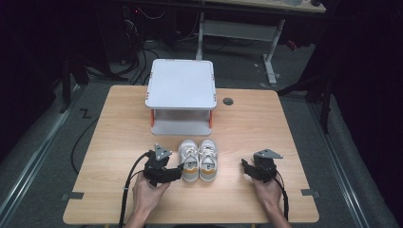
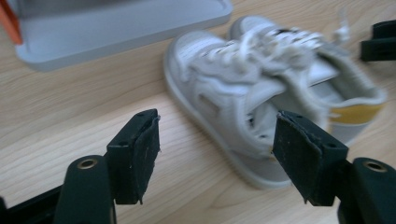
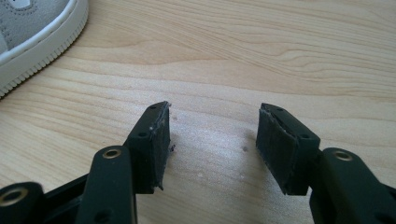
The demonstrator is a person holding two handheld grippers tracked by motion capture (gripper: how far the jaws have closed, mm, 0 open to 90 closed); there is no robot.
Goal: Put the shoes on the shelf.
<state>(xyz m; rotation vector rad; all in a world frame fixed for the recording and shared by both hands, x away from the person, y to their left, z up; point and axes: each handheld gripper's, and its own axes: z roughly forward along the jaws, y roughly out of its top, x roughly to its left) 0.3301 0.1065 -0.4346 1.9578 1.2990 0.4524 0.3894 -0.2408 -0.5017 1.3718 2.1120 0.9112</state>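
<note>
white shoes (image 1: 199, 159) sit between the wide-open left gripper (image 1: 177, 172) and wide-open right gripper (image 1: 245, 167), both empty.

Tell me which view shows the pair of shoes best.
The high view: both shoes sit whole, side by side before the shelf. The left gripper view shows them close but blurred; the right gripper view catches just one sole edge.
</note>
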